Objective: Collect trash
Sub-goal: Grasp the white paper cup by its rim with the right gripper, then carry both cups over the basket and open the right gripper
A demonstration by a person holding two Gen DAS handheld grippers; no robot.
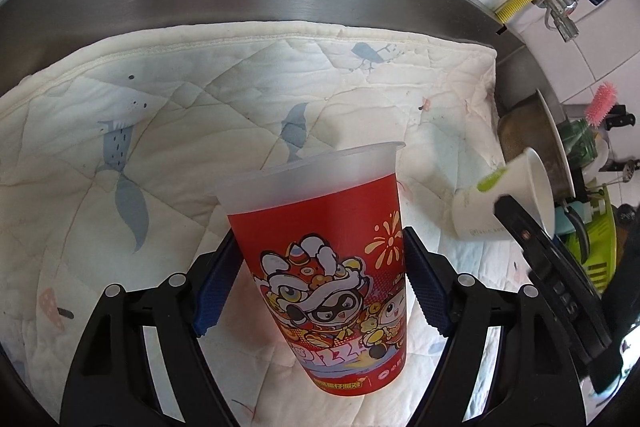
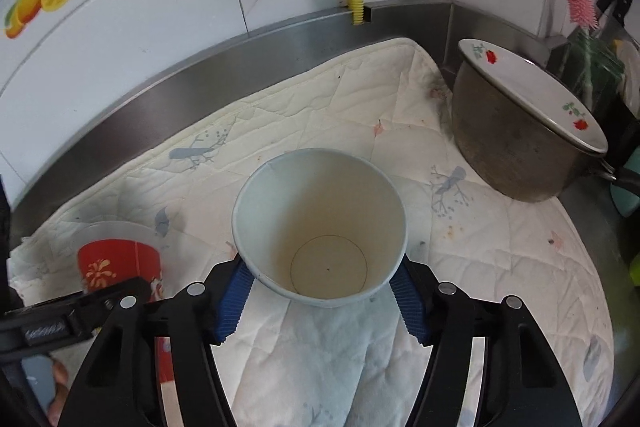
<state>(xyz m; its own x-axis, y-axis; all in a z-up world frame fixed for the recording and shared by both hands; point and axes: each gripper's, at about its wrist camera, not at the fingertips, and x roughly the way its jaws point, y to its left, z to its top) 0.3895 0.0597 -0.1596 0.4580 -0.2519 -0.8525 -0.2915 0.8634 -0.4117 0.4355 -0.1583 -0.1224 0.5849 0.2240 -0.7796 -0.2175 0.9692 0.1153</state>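
gripping red cup [image 1: 320, 267] in left tool [image 1: 316, 287], paper cup [image 2: 320, 223] in right tool [image 2: 320, 301]

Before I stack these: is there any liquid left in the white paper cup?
No. The white paper cup looks empty and dry down to its bottom.

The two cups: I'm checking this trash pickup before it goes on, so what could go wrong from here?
1. The left gripper holds the red cup low on its tapered body; it could slip or tip.
2. The right gripper squeezes the white paper cup by its thin wall, which may crumple.
3. The paper cup sits close to the pot with a plate on top; a careless swing could knock it.
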